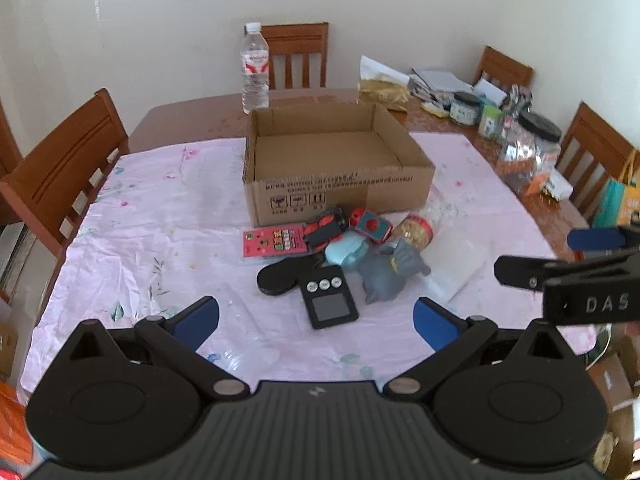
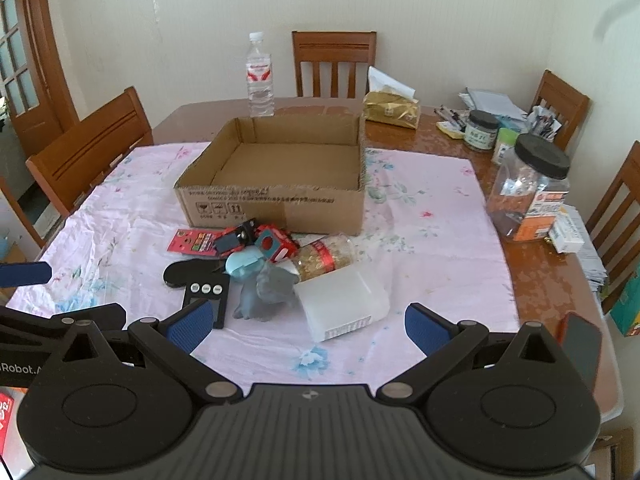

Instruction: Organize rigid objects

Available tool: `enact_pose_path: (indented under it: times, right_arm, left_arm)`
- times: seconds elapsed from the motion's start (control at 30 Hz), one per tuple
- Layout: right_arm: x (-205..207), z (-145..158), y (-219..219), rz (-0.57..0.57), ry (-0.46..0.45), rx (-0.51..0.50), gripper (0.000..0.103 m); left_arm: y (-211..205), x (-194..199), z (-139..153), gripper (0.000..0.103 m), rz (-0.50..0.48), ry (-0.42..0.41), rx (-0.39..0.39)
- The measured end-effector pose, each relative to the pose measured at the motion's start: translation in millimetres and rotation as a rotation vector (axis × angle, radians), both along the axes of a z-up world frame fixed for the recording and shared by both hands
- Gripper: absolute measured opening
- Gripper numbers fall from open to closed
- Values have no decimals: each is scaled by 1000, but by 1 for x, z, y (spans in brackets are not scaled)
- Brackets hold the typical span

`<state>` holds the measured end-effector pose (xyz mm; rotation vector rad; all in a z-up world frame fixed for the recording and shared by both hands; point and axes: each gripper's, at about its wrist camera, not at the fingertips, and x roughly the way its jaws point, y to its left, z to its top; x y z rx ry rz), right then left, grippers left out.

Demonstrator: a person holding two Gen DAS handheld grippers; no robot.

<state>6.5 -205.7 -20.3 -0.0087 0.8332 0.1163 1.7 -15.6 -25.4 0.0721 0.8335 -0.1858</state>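
An open, empty cardboard box (image 1: 340, 192) (image 2: 280, 208) stands mid-table on a pink cloth. In front of it lies a pile: pink card (image 1: 272, 242), red toy car (image 1: 324, 226), red cube (image 1: 370, 226), light-blue case (image 1: 346, 250), grey figurine (image 1: 390, 274) (image 2: 266, 290), black pocket scale (image 1: 330, 300), black flat case (image 1: 280, 276), snack jar on its side (image 1: 414, 230) (image 2: 324, 258), clear plastic box (image 2: 344, 306). My left gripper (image 1: 316, 320) is open and empty, near the scale. My right gripper (image 2: 306, 326) is open and empty, near the plastic box.
A water bottle (image 1: 255, 68) stands behind the box. A gold tissue pack (image 2: 392, 110), jars (image 2: 482, 130) and a large black-lidded jar (image 2: 528, 192) crowd the table's right side. Wooden chairs (image 1: 64, 176) surround the table. The right gripper shows in the left wrist view (image 1: 560, 256).
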Motion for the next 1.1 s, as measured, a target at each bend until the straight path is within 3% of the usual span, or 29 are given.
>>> enact_pose_path:
  times: [0.5, 0.73, 0.9, 1.1]
  right_arm:
    - [16, -51, 29, -22, 85, 8, 103]
    - [29, -67, 39, -118, 138, 23, 103]
    - [35, -75, 45, -185, 172, 7, 103]
    - [40, -77, 46, -266, 183, -4, 103]
  left_arm:
    - [58, 30, -61, 103, -173, 103, 88]
    - [79, 51, -89, 102, -290, 166, 168]
    - [87, 66, -107, 102, -365, 201, 182]
    - [84, 84, -112, 103, -470, 187, 187]
